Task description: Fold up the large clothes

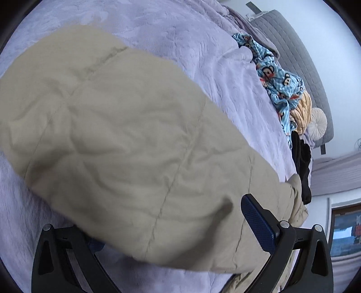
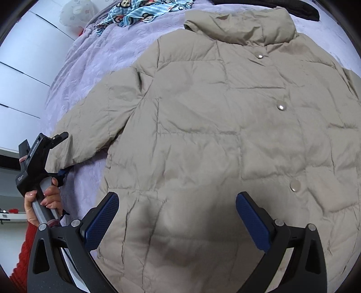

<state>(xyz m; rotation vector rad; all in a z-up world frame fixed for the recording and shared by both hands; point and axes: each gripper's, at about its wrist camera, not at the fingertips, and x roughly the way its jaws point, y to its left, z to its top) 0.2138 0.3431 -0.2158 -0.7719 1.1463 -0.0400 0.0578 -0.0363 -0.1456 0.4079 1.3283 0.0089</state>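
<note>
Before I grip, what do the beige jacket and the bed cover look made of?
Beige jacket: looks like thin matte woven shell over puffy filling, judging by quilted seams and fine crinkles, with shiny snaps, likely metal. Bed cover: lavender, soft plush-looking fabric with an embossed pattern.

A lavender-covered bed (image 2: 90,74) is carrying a beige puffer jacket (image 2: 214,126); beyond the jacket's collar, blue cartoon-print fabric (image 2: 144,11) is lying crumpled.

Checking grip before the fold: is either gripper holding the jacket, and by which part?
The left gripper has the beige puffer jacket's sleeve cuff between its fingers, though a firm clamp can't be confirmed. The right gripper is open, holding nothing.
</note>
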